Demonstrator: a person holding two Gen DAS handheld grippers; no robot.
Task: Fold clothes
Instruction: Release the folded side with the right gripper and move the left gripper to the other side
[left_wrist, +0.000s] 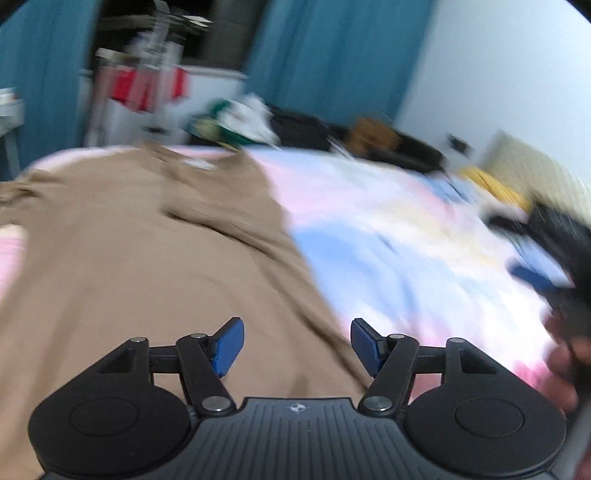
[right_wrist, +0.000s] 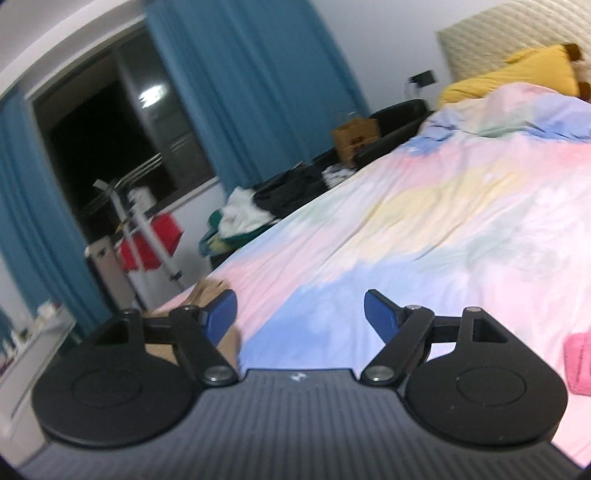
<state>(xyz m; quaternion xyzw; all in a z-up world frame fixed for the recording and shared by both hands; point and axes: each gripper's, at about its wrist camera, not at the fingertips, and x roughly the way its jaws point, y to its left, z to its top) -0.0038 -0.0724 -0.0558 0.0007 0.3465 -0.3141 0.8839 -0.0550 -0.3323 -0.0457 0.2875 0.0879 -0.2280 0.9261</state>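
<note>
Hovering over the bed, we are carrying the left gripper (left_wrist: 297, 345) with its blue pads spread apart and nothing between them; the tan garment (left_wrist: 129, 266) is lying flat on the pastel bedspread (left_wrist: 388, 229) right beneath and ahead of it, reaching toward the bed's far edge with a fold creasing its middle. At the right edge of that view a dark, smeared shape is passing, probably the right gripper (left_wrist: 554, 258) in a hand (left_wrist: 565, 369), though the blur is leaving us unsure. From the right wrist, we are seeing the right gripper's jaws standing wide, empty, above the bedspread, with a corner of the tan garment showing by the left finger. A pink cloth (right_wrist: 578, 365) is lying on the bedspread at the right edge. Farther on, a heap of white, green and black clothes (right_wrist: 251, 214) is sitting beside the bed's far side, near a brown paper bag (right_wrist: 354, 138). A yellow pillow (right_wrist: 517, 74) is resting at the headboard. Beyond, blue curtains (right_wrist: 251, 92) are framing a dark window, with a drying rack (right_wrist: 144, 229) standing below it.
</note>
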